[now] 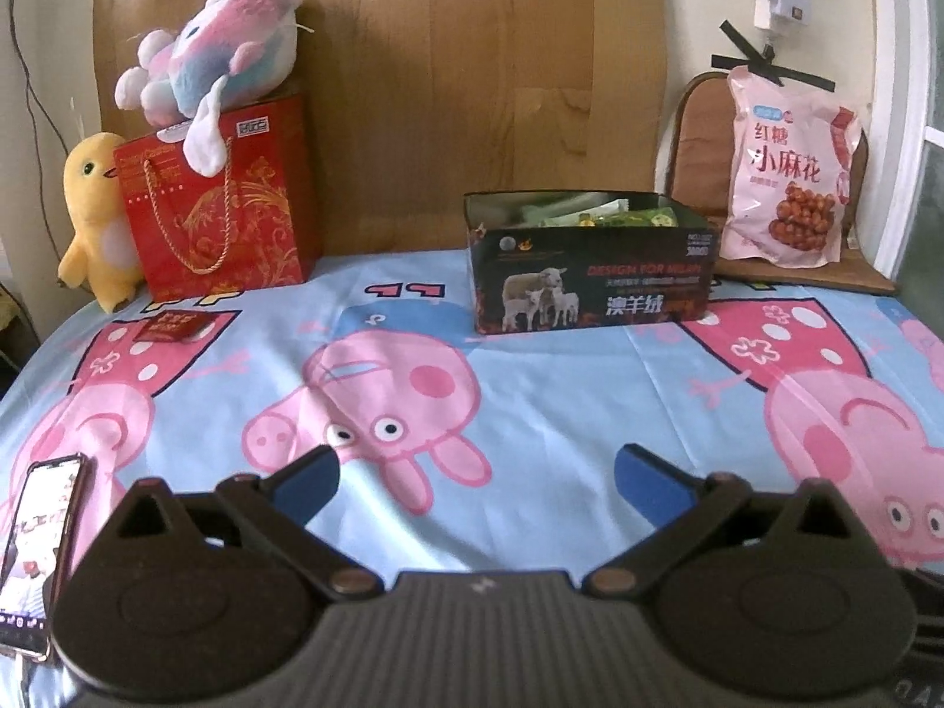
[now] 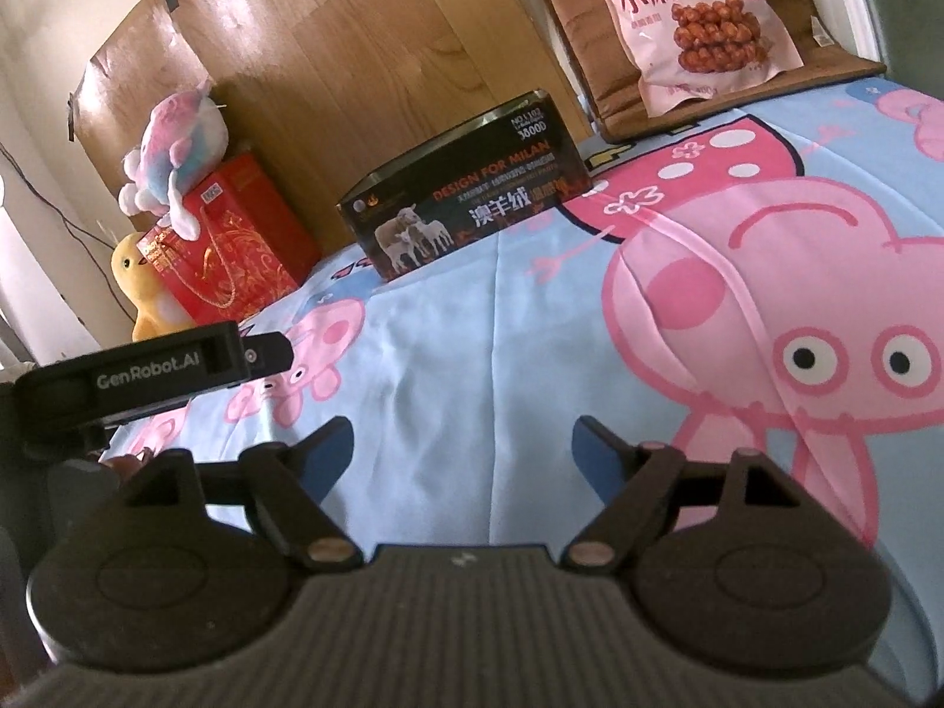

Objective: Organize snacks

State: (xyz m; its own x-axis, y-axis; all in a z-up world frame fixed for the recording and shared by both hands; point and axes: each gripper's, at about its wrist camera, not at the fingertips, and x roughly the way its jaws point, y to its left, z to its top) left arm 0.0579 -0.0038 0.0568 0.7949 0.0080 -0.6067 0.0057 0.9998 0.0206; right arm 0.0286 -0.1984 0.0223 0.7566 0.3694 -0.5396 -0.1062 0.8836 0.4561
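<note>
A black open-top box (image 1: 590, 277) with sheep pictures stands at the back of the table and holds several green snack packets (image 1: 596, 213). It also shows in the right wrist view (image 2: 466, 200). A pink snack bag (image 1: 787, 171) leans on a brown chair cushion at the back right, also in the right wrist view (image 2: 696, 17). A small red packet (image 1: 174, 325) lies on the cloth at the left. My left gripper (image 1: 475, 481) is open and empty, low over the cloth. My right gripper (image 2: 463, 442) is open and empty.
A red gift bag (image 1: 218, 206) with a pastel plush toy (image 1: 218, 65) on top and a yellow plush (image 1: 97, 218) stand at the back left. A phone (image 1: 38, 548) lies at the near left edge. The left gripper's black body (image 2: 153, 371) shows at the right view's left.
</note>
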